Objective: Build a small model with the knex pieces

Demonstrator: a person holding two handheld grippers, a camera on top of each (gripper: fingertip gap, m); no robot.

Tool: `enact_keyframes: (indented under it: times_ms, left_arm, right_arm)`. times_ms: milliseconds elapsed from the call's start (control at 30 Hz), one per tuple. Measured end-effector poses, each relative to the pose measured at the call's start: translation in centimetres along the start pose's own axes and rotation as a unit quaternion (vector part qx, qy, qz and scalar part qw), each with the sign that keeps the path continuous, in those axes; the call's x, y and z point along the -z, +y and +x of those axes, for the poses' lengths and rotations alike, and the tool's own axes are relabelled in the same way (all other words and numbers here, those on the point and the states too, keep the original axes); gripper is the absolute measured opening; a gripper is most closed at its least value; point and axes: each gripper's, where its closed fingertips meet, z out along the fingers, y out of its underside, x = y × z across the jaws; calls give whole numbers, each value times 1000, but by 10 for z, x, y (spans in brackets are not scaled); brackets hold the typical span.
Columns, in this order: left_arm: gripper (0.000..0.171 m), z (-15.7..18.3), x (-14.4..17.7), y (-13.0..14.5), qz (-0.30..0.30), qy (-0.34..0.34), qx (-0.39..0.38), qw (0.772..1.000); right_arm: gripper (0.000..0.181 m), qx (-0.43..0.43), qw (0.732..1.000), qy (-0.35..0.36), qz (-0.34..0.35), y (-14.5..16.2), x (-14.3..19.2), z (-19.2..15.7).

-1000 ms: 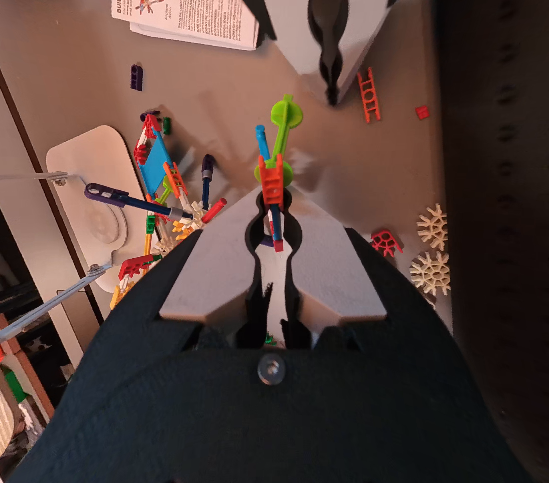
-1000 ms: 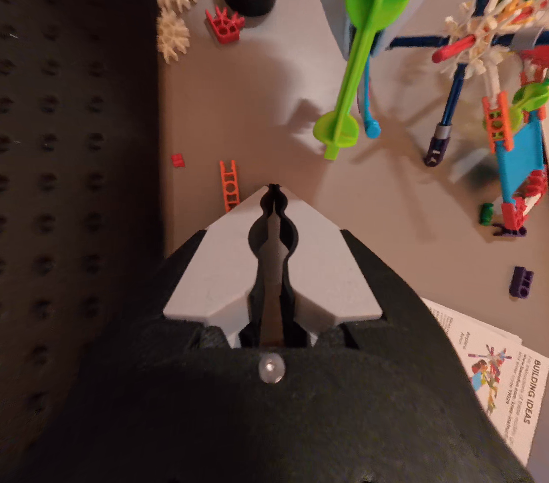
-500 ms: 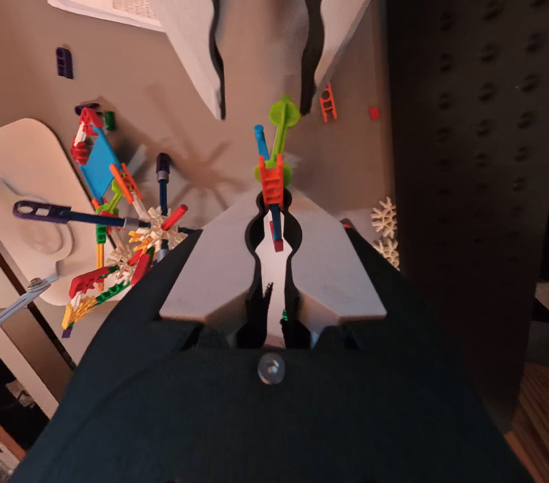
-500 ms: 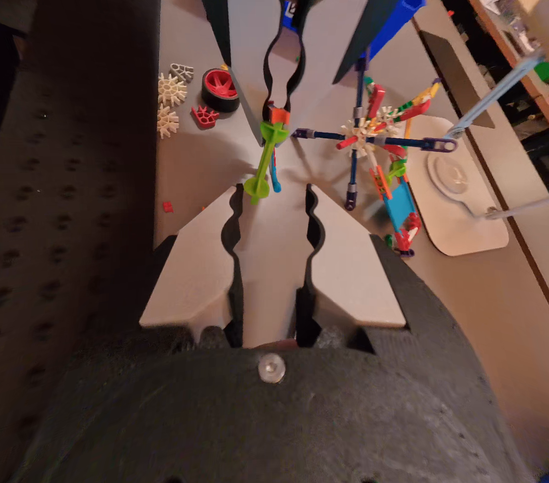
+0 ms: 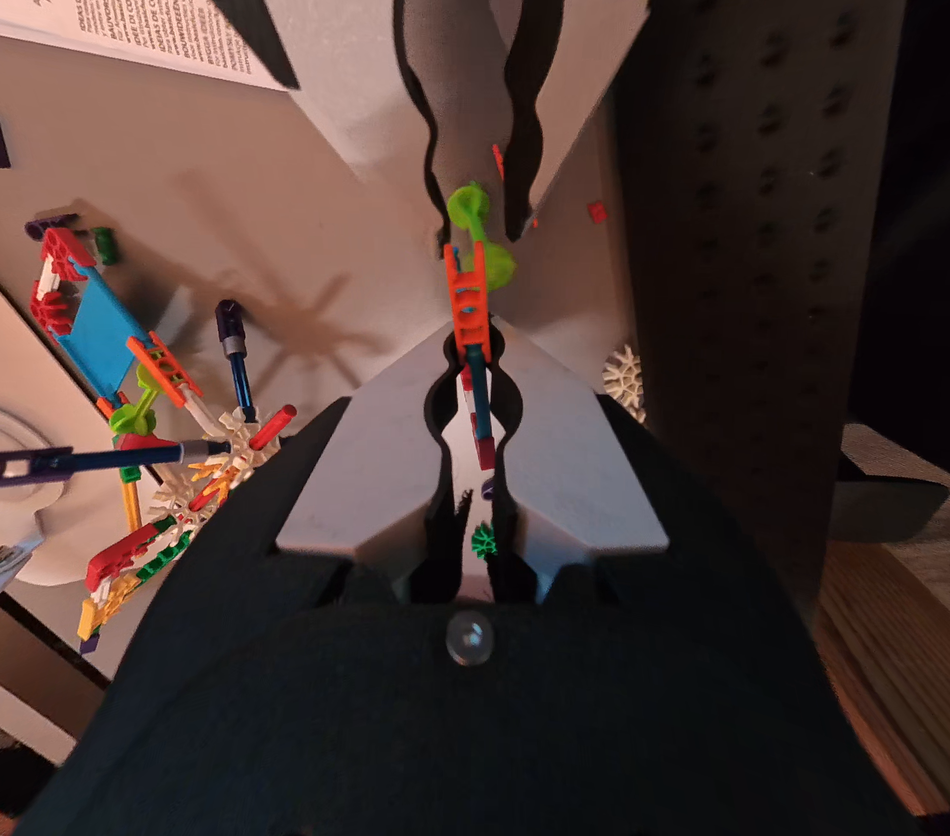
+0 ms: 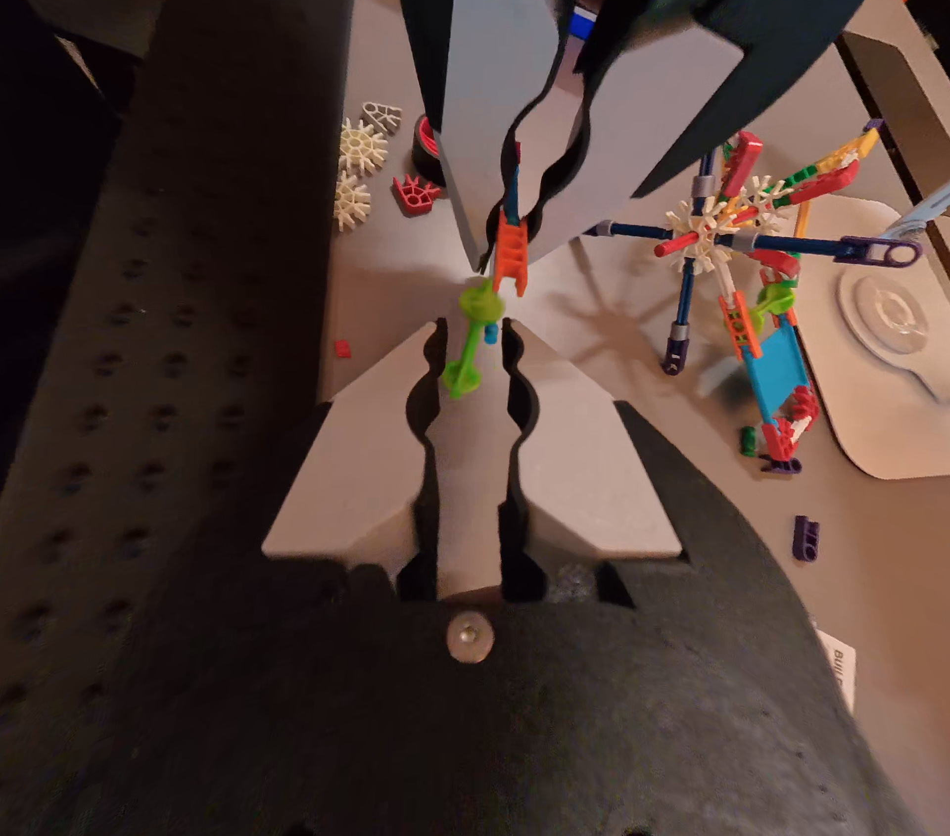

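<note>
Two claws: left claw (image 5: 470, 338) gripping orange connector (image 5: 468, 297); right claw (image 6: 472, 333) spread

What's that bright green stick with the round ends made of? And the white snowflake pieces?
The green stick, reaching between the right gripper's open jaws, looks like smooth moulded plastic: one even bright colour, slightly glossy. The orange ladder piece that the left gripper pinches looks the same. The white snowflake pieces seem plastic too, with crisp thin spokes and a duller finish.

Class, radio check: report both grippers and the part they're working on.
Left gripper shut on orange ladder connector. Right gripper open around lime-green rod, not touching. Nothing between them.
</note>
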Motion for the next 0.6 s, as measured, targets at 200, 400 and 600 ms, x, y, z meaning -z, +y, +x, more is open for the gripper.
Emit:
enact_keyframes:
  times_ms: [200,400,600]
  left_arm:
    - [2,0,0,-8,1,-1,-6,1000]
    - [3,1,-2,-2,0,-1,3,1000]
    - [3,4,-11,11,-17,19,18,1000]
  right_arm:
    - [9,-2,1000,7,-2,2,-2,3]
    - [13,5,1000,-4,-12,8,3,-2]
    - [13,10,996,-81,-40,23,2,-31]
